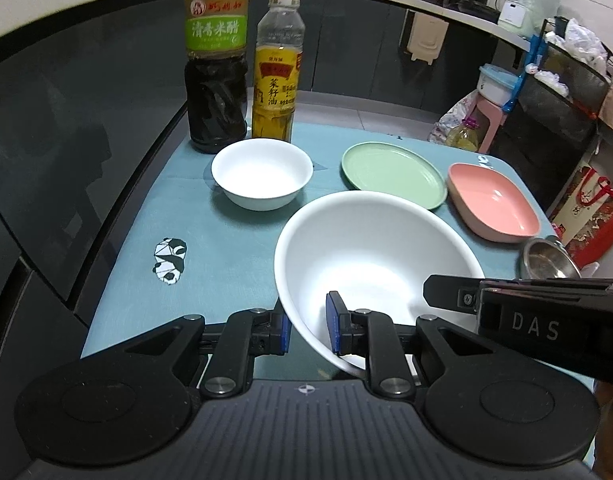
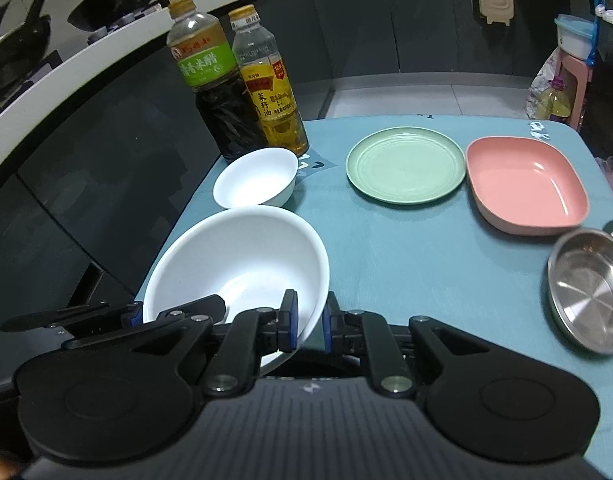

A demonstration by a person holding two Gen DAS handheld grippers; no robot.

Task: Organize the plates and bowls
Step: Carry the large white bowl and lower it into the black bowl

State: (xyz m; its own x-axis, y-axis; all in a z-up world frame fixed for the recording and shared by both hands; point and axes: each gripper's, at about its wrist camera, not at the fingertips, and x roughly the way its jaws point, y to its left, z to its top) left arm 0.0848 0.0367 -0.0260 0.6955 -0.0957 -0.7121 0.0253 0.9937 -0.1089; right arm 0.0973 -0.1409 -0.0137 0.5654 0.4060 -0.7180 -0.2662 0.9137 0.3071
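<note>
A large white bowl [image 1: 378, 248] [image 2: 234, 256] hangs tilted above the blue tablecloth [image 1: 234, 248], carried by both grippers. My left gripper [image 1: 308, 328] is shut on its near-left rim, and my right gripper [image 2: 308, 322] is shut on its right rim. The right gripper [image 1: 446, 294] also shows in the left wrist view, and the left gripper [image 2: 134, 314] in the right wrist view. Behind the large bowl stands a small white bowl [image 1: 261, 172] [image 2: 255, 178]. A green plate [image 1: 393, 170] [image 2: 405, 165], a pink dish [image 1: 493, 200] [image 2: 524, 186] and a steel bowl [image 1: 546, 262] [image 2: 588, 290] lie to the right.
A dark vinegar bottle [image 1: 216, 64] [image 2: 214, 88] and a yellow oil bottle [image 1: 277, 68] [image 2: 268, 84] stand at the table's back left. A dark cabinet [image 1: 66, 140] runs along the left edge. Shelves, bags and a pink stool [image 1: 492, 116] crowd the floor beyond the right edge.
</note>
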